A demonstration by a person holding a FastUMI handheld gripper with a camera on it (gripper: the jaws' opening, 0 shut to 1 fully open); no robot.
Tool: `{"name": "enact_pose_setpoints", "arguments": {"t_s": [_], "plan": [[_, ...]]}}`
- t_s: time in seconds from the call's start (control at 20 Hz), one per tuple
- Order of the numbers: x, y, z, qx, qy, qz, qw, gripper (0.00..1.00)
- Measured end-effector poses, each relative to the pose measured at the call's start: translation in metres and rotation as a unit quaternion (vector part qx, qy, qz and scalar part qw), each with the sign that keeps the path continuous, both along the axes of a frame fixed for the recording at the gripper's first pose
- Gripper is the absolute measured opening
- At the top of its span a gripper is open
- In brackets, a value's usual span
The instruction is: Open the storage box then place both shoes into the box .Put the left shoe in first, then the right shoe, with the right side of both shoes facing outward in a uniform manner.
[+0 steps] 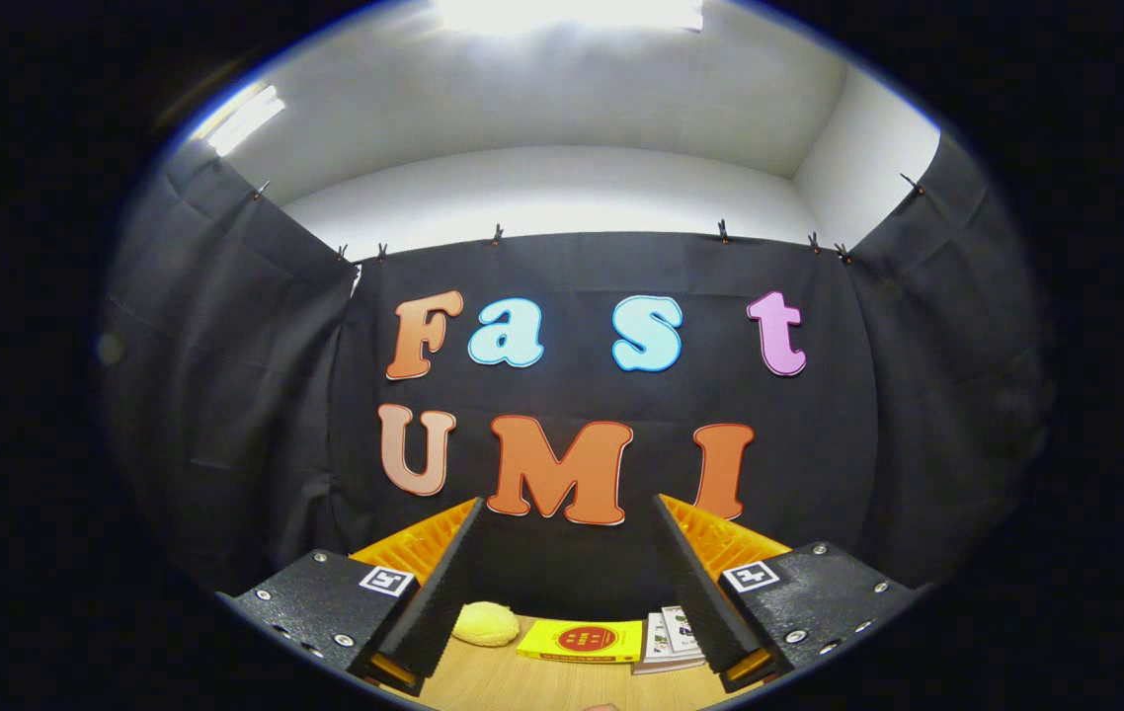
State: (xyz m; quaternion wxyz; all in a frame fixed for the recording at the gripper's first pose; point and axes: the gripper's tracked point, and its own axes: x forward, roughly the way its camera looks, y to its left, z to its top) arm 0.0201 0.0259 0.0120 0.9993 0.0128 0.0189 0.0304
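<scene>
Tongs (567, 583) stand wide open with nothing between their fingers, raised above a wooden desk (522, 686) and aimed level at the black cloth wall of the booth. Each finger is a flat, ribbed slab, and the two lean outward as they rise.

Taking the yellow book (582, 641) as the landmark and going left to right: to its left, just beside the left finger, lies a small pale yellow lump (486, 624), rounded and soft-looking, with a crinkled surface; what it is cannot be told. The yellow book itself lies flat on the desk in the gap between the fingers, low and ahead of them, a thin rectangle with a red round mark on its cover and its long side running left to right. To its right, touching or nearly touching it, lies a thin white booklet (671, 637), glossy, partly hidden behind the right finger.

Neither shoes nor a storage box can be made out on the visible strip of desk. Pale grain runs across the smooth wood.
</scene>
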Motion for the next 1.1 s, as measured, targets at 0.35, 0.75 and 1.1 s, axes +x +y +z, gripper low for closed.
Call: {"name": "enact_pose_setpoints", "arguments": {"t_s": [0.35, 0.75, 1.1], "plan": [[-0.003, 0.000, 0.004, -0.009, -0.008, 0.002, 1.000, 0.97], [-0.011, -0.005, 0.002, -0.023, -0.019, 0.000, 1.000, 0.98], [-0.016, -0.020, 0.005, -0.028, -0.031, -0.007, 0.999, 0.99]]}}
